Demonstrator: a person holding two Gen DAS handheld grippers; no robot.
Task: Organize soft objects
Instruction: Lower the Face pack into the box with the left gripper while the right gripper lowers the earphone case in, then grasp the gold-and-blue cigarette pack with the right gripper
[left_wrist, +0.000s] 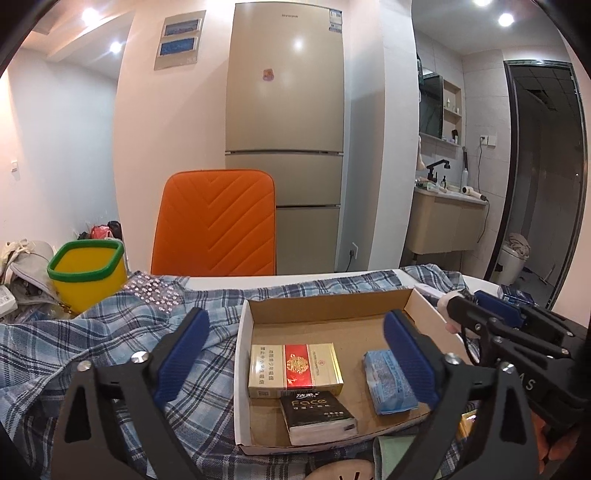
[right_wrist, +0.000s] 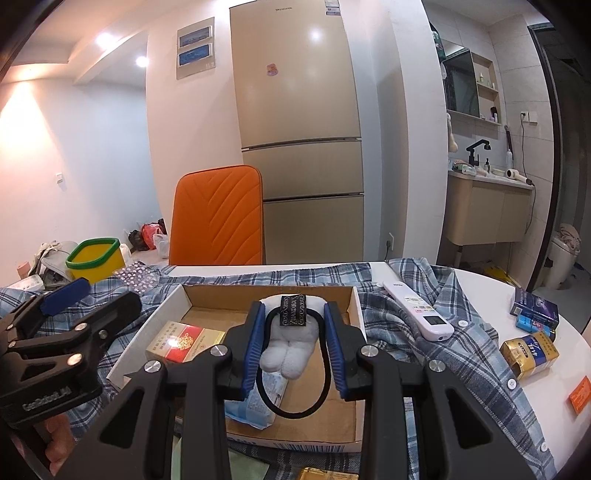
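A shallow cardboard box (left_wrist: 332, 308) (right_wrist: 356, 369) lies on a blue plaid shirt (left_wrist: 110, 332) (right_wrist: 461, 350). In it lie a gold-and-red cigarette pack (left_wrist: 295, 369) (right_wrist: 184, 341), a black "Face" tissue pack (left_wrist: 317, 415) and a blue tissue pack (left_wrist: 388, 384) (right_wrist: 251, 402). My left gripper (left_wrist: 295, 354) is open and empty, over the box's near left part. My right gripper (right_wrist: 291, 343) is shut on a white plush hair tie with a black elastic loop (right_wrist: 288, 347), held above the box. The right gripper also shows in the left wrist view (left_wrist: 498, 325).
A yellow bin with a green rim (left_wrist: 88, 273) (right_wrist: 98, 260) stands at the far left. An orange chair (left_wrist: 218, 225) and a fridge stand behind the table. A white remote (right_wrist: 417, 310) and several small packs (right_wrist: 532, 354) lie at the right.
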